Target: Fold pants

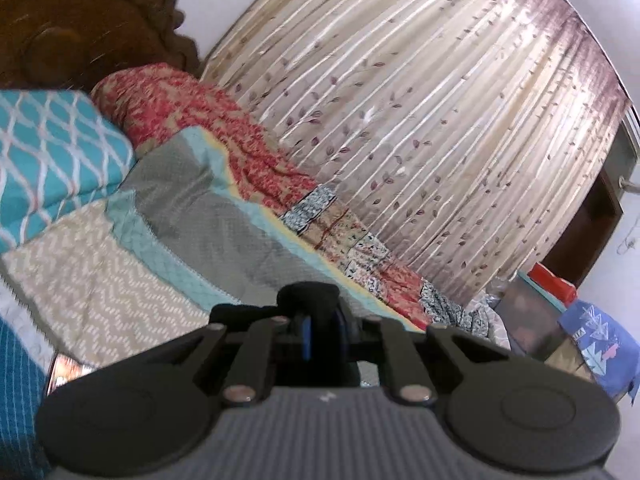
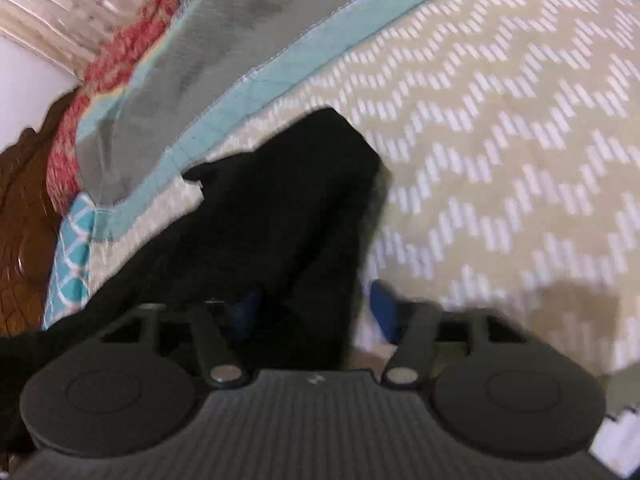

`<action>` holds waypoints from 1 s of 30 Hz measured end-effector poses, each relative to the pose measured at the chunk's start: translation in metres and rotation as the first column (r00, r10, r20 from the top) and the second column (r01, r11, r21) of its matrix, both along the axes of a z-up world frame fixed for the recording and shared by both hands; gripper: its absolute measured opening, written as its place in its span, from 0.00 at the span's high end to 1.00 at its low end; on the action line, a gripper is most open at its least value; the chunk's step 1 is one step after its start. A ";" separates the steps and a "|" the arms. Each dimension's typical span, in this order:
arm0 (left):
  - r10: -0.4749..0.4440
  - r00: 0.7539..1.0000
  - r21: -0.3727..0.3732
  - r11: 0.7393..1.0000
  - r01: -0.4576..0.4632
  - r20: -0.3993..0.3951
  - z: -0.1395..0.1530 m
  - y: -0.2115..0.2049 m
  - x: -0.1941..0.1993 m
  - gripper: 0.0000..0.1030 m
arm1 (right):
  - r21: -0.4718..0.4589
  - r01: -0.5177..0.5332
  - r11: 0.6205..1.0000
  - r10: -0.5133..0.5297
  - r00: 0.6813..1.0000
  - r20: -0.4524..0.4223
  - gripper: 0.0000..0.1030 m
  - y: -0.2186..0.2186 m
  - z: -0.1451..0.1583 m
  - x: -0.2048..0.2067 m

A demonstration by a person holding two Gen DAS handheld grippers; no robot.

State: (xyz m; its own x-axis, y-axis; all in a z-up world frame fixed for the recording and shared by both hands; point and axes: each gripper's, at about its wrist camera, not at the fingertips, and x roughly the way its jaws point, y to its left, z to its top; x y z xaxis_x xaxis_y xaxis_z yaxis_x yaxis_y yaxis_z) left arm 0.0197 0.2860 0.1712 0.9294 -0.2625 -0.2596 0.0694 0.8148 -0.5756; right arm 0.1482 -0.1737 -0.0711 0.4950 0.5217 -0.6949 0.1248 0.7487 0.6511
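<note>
The black pants (image 2: 288, 208) hang in a bunched fold above the beige zigzag bedspread (image 2: 500, 128) in the right wrist view. My right gripper (image 2: 316, 312) has its blue pads wide apart, with the black cloth lying between them, draped over the left one. In the left wrist view my left gripper (image 1: 316, 320) is shut on a small bunch of the black pants (image 1: 308, 296), held above the bed. The rest of the pants is hidden in that view.
The bed carries a grey and teal quilt (image 1: 188, 208), a red patterned blanket (image 1: 192, 112) and a teal lattice pillow (image 1: 52, 148). A brown carved headboard (image 1: 80, 12) and a leaf-print curtain (image 1: 420, 120) stand behind. Clutter (image 1: 560, 320) sits at the far right.
</note>
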 end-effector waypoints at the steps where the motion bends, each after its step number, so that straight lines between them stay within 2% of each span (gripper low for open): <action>1: -0.010 1.000 0.015 1.000 0.010 0.002 0.005 -0.005 0.007 0.89 | -0.001 0.021 1.000 -0.021 0.999 0.041 0.87 -0.002 0.010 0.000; 4: -0.030 0.999 0.062 0.998 0.029 0.028 0.021 -0.026 0.030 0.89 | -0.053 0.101 0.993 -0.084 0.965 0.249 0.88 -0.024 0.062 0.008; 6: -0.050 0.997 0.059 0.997 0.047 0.054 0.027 -0.041 0.041 0.89 | -0.049 0.192 0.980 -0.165 0.928 0.333 0.88 -0.056 0.103 0.017; 8: -0.073 0.994 0.047 0.997 0.069 0.083 0.026 -0.053 0.043 0.89 | 0.016 0.256 0.966 -0.238 0.867 0.438 0.88 -0.089 0.140 0.010; 11: -0.111 0.990 0.033 0.994 0.109 0.089 0.012 -0.068 0.044 0.89 | 0.043 0.328 0.944 -0.292 0.764 0.576 0.88 -0.132 0.182 -0.027; 13: -0.130 0.990 0.033 0.991 0.128 0.062 -0.002 -0.075 0.042 0.89 | 0.034 0.365 0.930 -0.312 0.740 0.596 0.87 -0.162 0.186 -0.062; 15: -0.134 0.990 0.035 0.990 0.133 0.034 -0.013 -0.076 0.039 0.89 | 0.002 0.399 0.917 -0.327 0.749 0.577 0.87 -0.183 0.171 -0.098; 17: -0.140 0.990 0.017 0.990 0.140 0.004 -0.026 -0.071 0.035 0.89 | -0.023 0.416 0.909 -0.344 0.780 0.523 0.86 -0.193 0.144 -0.131; 18: -0.140 0.990 0.012 0.990 0.140 -0.012 -0.032 -0.069 0.033 0.89 | -0.033 0.416 0.909 -0.349 0.802 0.485 0.86 -0.196 0.129 -0.147; 20: -0.122 0.992 0.017 0.992 0.123 -0.039 -0.038 -0.064 0.031 0.89 | -0.056 0.392 0.918 -0.346 0.864 0.366 0.74 -0.204 0.096 -0.177; 22: -0.121 0.991 -0.006 0.993 0.121 -0.065 -0.045 -0.059 0.031 0.89 | -0.095 0.327 0.940 -0.303 0.930 0.208 0.66 -0.199 0.067 -0.195; 23: -0.124 0.989 -0.019 0.992 0.123 -0.076 -0.047 -0.057 0.032 0.89 | -0.104 0.280 0.954 -0.266 0.955 0.129 0.66 -0.192 0.052 -0.203; 24: -0.126 0.989 -0.024 0.992 0.124 -0.082 -0.047 -0.055 0.033 0.89 | -0.106 0.213 0.971 -0.203 0.974 0.097 0.66 -0.182 0.044 -0.211; 27: -0.124 0.990 -0.017 0.992 0.124 -0.071 -0.047 -0.055 0.028 0.89 | -0.066 -0.026 0.997 0.033 0.994 0.100 0.66 -0.137 0.045 -0.222; 30: -0.136 0.990 -0.026 0.990 0.135 -0.040 -0.038 -0.055 0.025 0.89 | -0.066 -0.237 0.969 0.244 0.962 0.127 0.65 -0.082 0.051 -0.221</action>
State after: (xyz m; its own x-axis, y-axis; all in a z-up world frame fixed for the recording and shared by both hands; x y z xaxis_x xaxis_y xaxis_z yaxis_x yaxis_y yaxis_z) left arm 0.0445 0.2312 0.1334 0.8733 -0.3920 -0.2893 0.1544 0.7858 -0.5988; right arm -0.0727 -0.2552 -0.0206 0.4487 0.6028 -0.6597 -0.1478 0.7781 0.6105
